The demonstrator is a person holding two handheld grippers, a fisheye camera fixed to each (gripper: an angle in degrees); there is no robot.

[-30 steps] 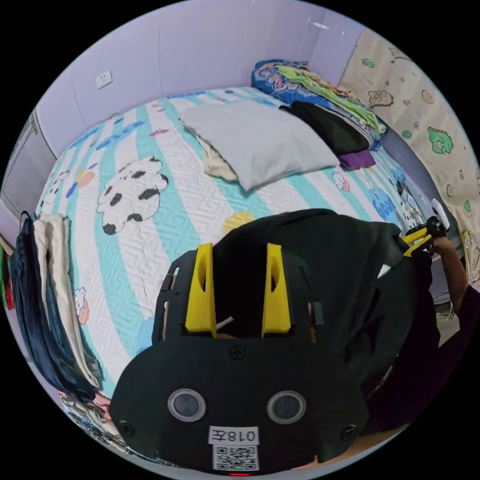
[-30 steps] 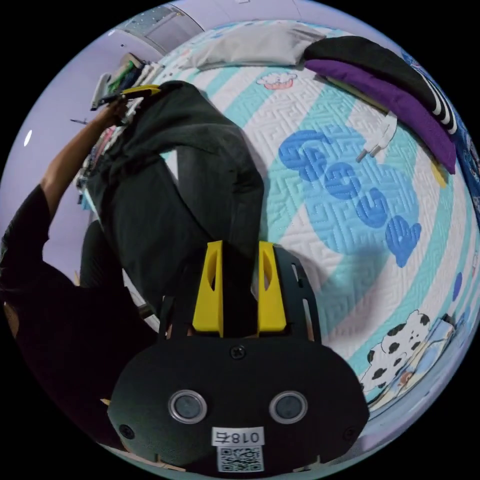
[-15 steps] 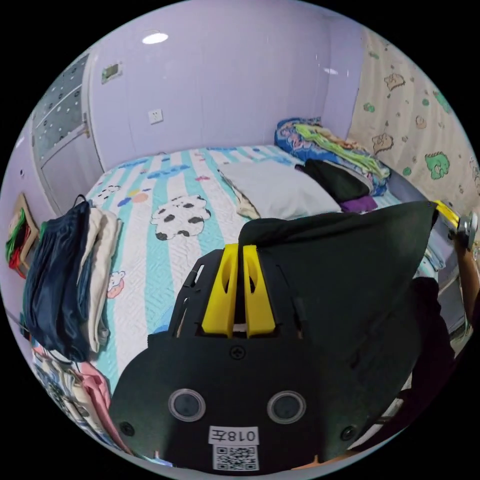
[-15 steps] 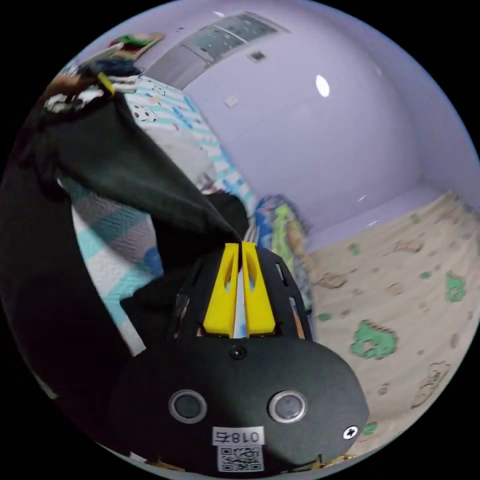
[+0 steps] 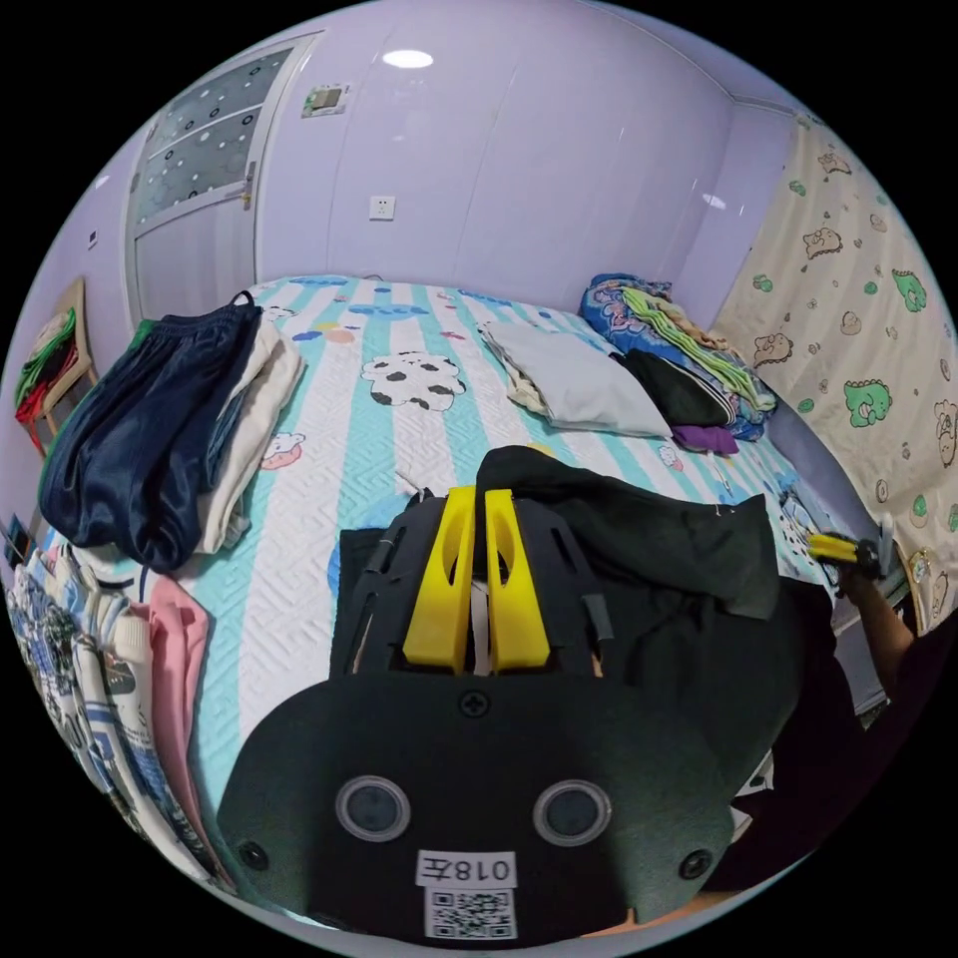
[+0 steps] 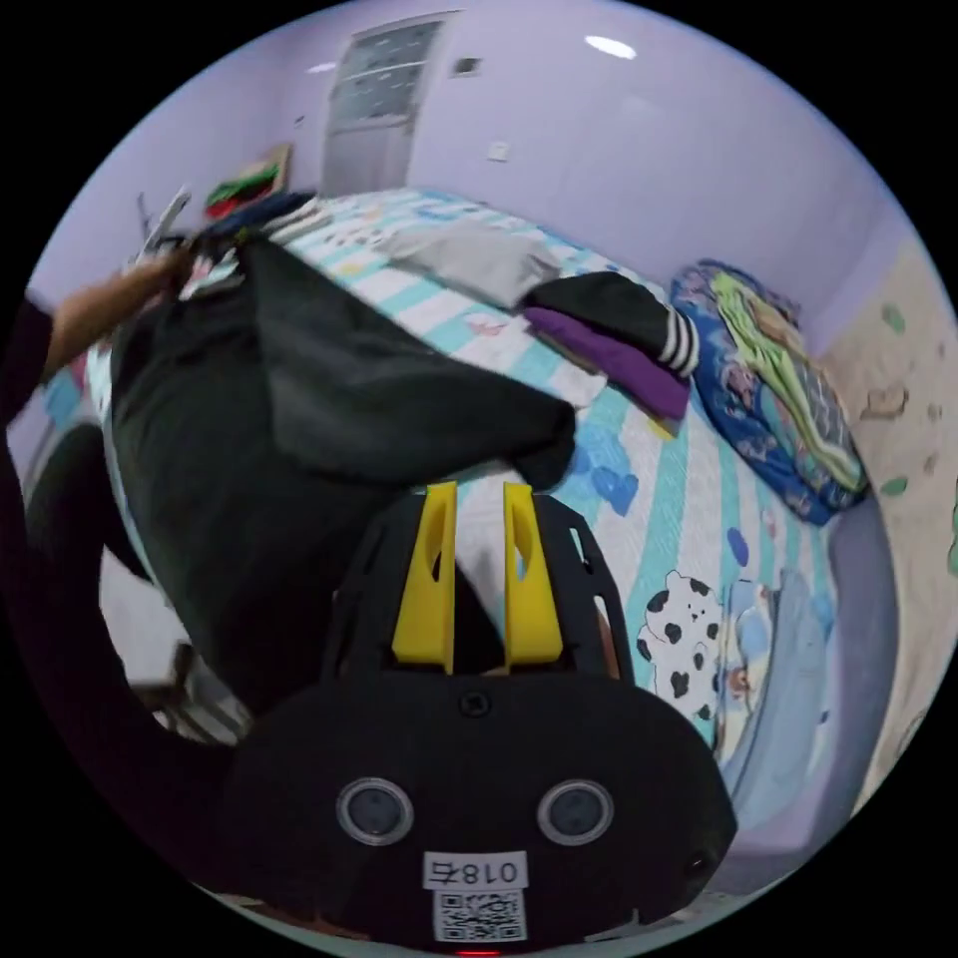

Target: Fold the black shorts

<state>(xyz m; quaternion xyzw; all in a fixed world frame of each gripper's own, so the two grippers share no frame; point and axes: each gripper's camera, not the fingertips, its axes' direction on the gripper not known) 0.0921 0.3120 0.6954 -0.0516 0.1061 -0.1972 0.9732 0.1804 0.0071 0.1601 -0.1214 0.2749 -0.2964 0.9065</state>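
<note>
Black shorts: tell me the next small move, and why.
Probably ease the right gripper forward and close it on the near corner of the black shorts. Its jaws stand open with that corner just past their tips, while the left gripper pinches the other end and the cloth lies bunched on the bed.

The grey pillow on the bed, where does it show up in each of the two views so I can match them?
Left gripper view: the grey pillow lies right of centre in the upper half, past the black shorts.
Right gripper view: the grey pillow lies near the top, left of centre.
Shared landmark: the folded purple cloth beside the pillow, under a black garment.
</note>
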